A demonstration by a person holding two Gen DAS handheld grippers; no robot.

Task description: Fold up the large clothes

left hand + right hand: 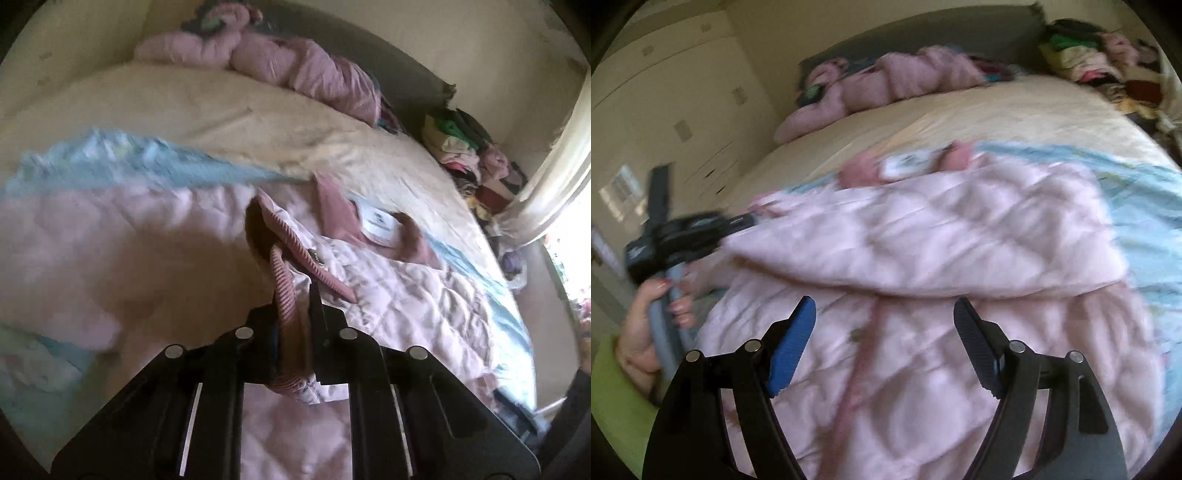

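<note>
Black linkage arms of the left gripper (301, 295) fill the bottom of the left wrist view, their jaws pinched tight on the ribbed pink cuff (284, 291) of the pale pink quilted jacket (923, 240). That jacket lies spread on the light blue patterned blanket (1145, 206) over the cream bedspread (1015, 114) of the big bed, front side up, its dusty pink collar with a white label (380, 221) towards the headboard. One sleeve (905, 236) already lies drawn across the chest, so I judge the first fold as under way rather than finished. Across the body, the right gripper (884, 328) hangs over the snap-button placket (855, 334), jaws wide apart and nothing between them. Still to do, as far as shown: the other sleeve, the halving of the body, and probably the crumpled pink garment (886, 81) by the headboard and the mixed clothes pile (1082, 55) beyond the bed.
</note>
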